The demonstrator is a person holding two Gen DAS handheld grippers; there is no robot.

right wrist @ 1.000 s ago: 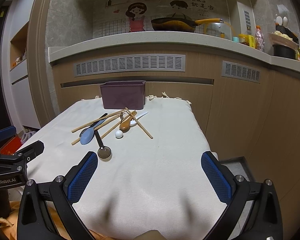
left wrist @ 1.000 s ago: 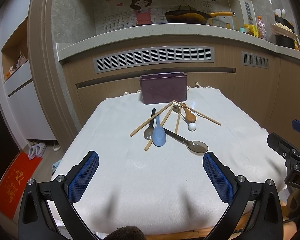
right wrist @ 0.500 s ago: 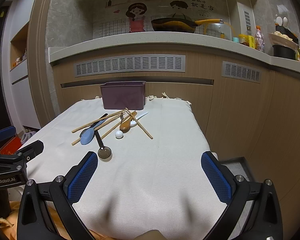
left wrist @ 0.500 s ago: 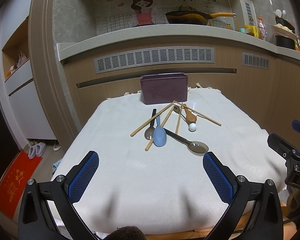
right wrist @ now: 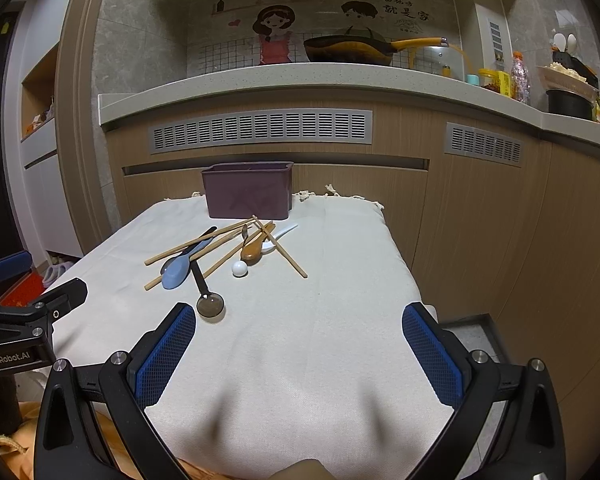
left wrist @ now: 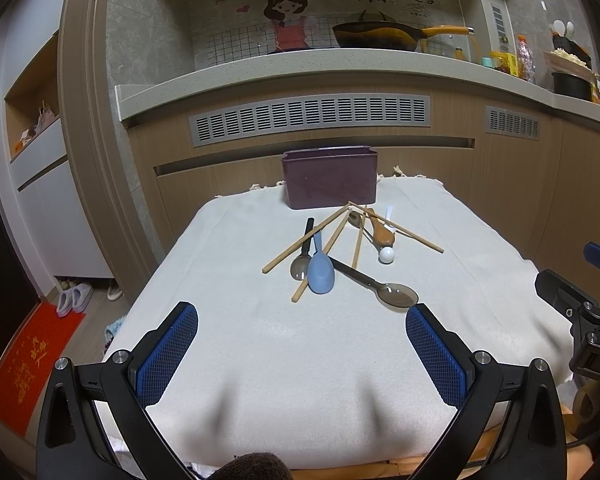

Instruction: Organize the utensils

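A heap of utensils lies mid-table on a white cloth (left wrist: 300, 360): a blue spoon (left wrist: 321, 272), a dark translucent spoon (left wrist: 396, 294), a brown wooden spoon (left wrist: 381, 231), a white spoon (left wrist: 387, 255) and several wooden chopsticks (left wrist: 304, 239). A purple holder box (left wrist: 330, 178) stands behind them at the far edge. My left gripper (left wrist: 302, 354) hovers open over the near cloth, well short of the heap. My right gripper (right wrist: 298, 354) is open too, with the dark spoon (right wrist: 210, 305) just beyond its left finger (right wrist: 164, 354) and the box (right wrist: 248, 190) further back.
A wooden counter front with grey vents (left wrist: 310, 118) rises right behind the table. A pan (left wrist: 374, 36) and jars sit on the countertop. Floor with slippers (left wrist: 74, 298) and a red mat (left wrist: 28, 368) lies left. The table's right edge drops to the floor (right wrist: 468, 328).
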